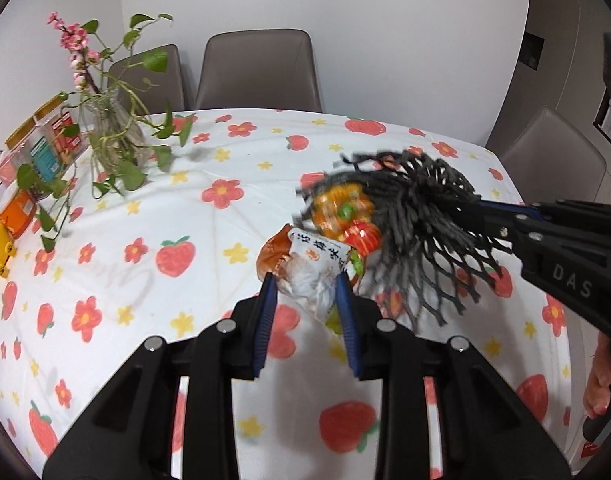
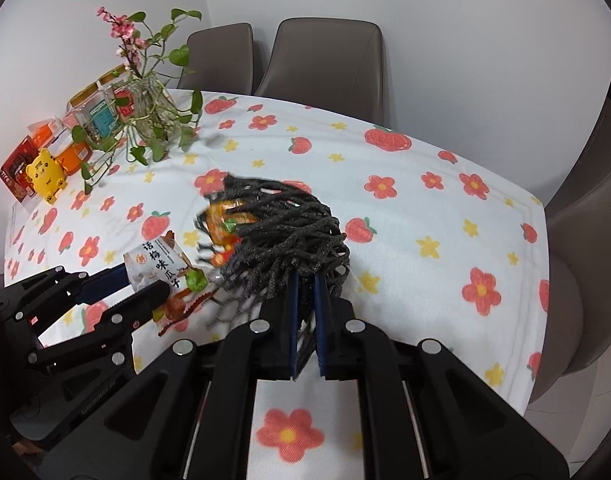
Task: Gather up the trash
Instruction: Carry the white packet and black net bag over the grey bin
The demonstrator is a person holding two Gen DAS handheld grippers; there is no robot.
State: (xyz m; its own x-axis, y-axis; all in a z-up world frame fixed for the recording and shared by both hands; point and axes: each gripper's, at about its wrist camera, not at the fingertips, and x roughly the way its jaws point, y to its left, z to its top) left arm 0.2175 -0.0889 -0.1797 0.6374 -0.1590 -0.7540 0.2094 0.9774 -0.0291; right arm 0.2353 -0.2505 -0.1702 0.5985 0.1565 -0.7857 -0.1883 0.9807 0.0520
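My left gripper [image 1: 307,282] is shut on a white snack wrapper [image 1: 317,268] with Chinese print, held just above the tablecloth; it also shows in the right wrist view [image 2: 157,266]. My right gripper [image 2: 305,280] is shut on a dark grey net bag [image 2: 289,232], which hangs beside the wrapper. In the left wrist view the net bag [image 1: 417,208] is right of the wrapper. An orange snack packet [image 1: 341,210] sits inside the bag and shows in the right wrist view [image 2: 225,220] too.
A table with a flower-and-strawberry cloth [image 2: 425,208] fills both views. A glass vase with a plant [image 2: 149,116], snack boxes [image 2: 93,116] and a yellow tiger figure [image 2: 45,174] stand at the far left. Grey chairs [image 2: 325,64] ring the table.
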